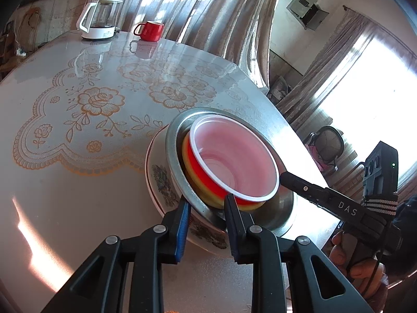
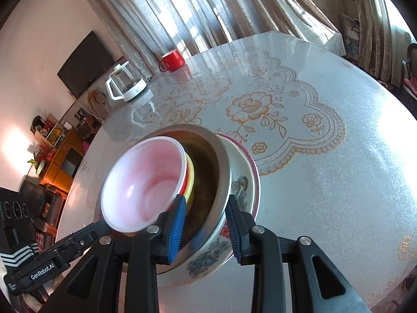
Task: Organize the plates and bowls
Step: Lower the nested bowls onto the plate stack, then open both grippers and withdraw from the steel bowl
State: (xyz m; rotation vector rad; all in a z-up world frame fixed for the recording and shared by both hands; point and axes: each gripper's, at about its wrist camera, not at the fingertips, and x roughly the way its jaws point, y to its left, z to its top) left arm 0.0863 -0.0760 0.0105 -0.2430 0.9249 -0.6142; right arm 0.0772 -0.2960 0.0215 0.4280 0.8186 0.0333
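Stack in front of me: red bowl (image 1: 234, 161) with white rim and pale pink inside, nested tilted in a yellow bowl (image 1: 198, 182). Both sit off-centre in a steel bowl (image 1: 174, 151), which rests on a floral-print plate (image 1: 159, 180). In my right view a dark-red-rimmed plate (image 2: 256, 182) lies underneath.

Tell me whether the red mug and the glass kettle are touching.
Apart. The left wrist view shows bare table between the red mug and the glass kettle; the right wrist view shows the same gap.
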